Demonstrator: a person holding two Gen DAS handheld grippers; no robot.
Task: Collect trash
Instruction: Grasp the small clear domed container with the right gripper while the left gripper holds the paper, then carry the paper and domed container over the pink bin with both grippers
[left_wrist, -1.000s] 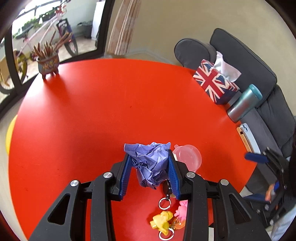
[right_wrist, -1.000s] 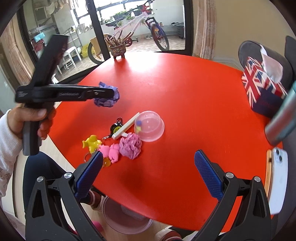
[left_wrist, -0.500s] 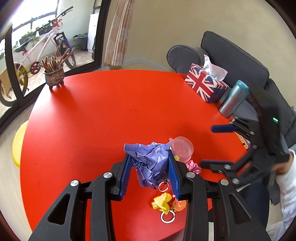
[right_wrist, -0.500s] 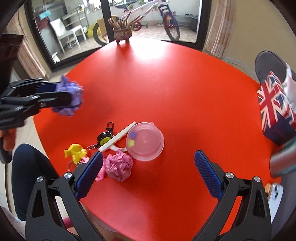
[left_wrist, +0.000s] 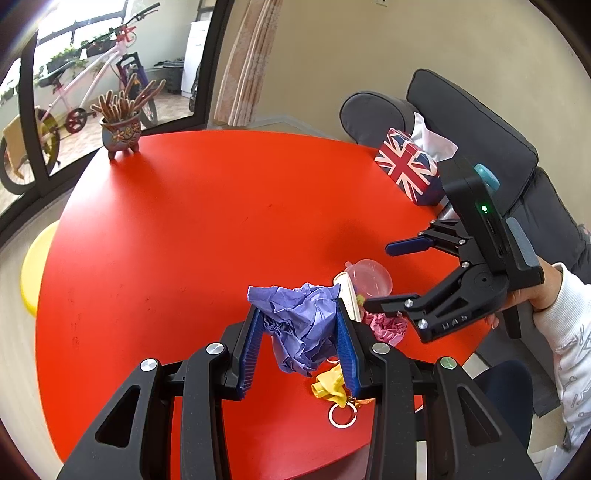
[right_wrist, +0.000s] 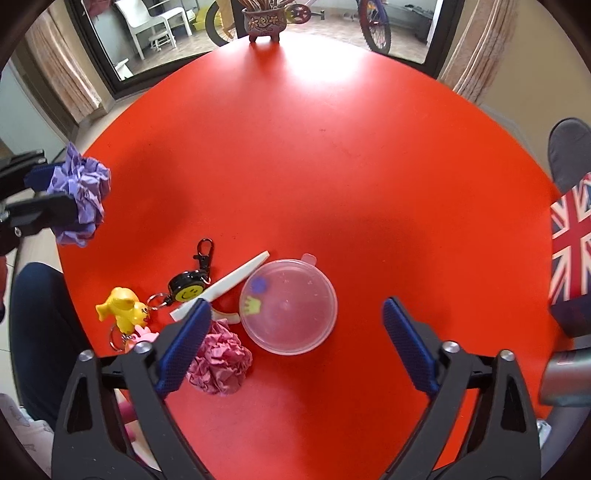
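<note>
The left gripper (left_wrist: 299, 347) clamps the purple paper ball (left_wrist: 301, 325). The right gripper (right_wrist: 291, 347), jaws closing on nothing, should shift left over the pink paper ball (right_wrist: 219, 363) on the worktop (right_wrist: 295, 166).

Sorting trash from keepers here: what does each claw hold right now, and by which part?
The left claw clamps the crumpled purple paper ball across its sides. The right claw holds nothing; its jaws are closing above the clear lid and pink paper ball.
</note>
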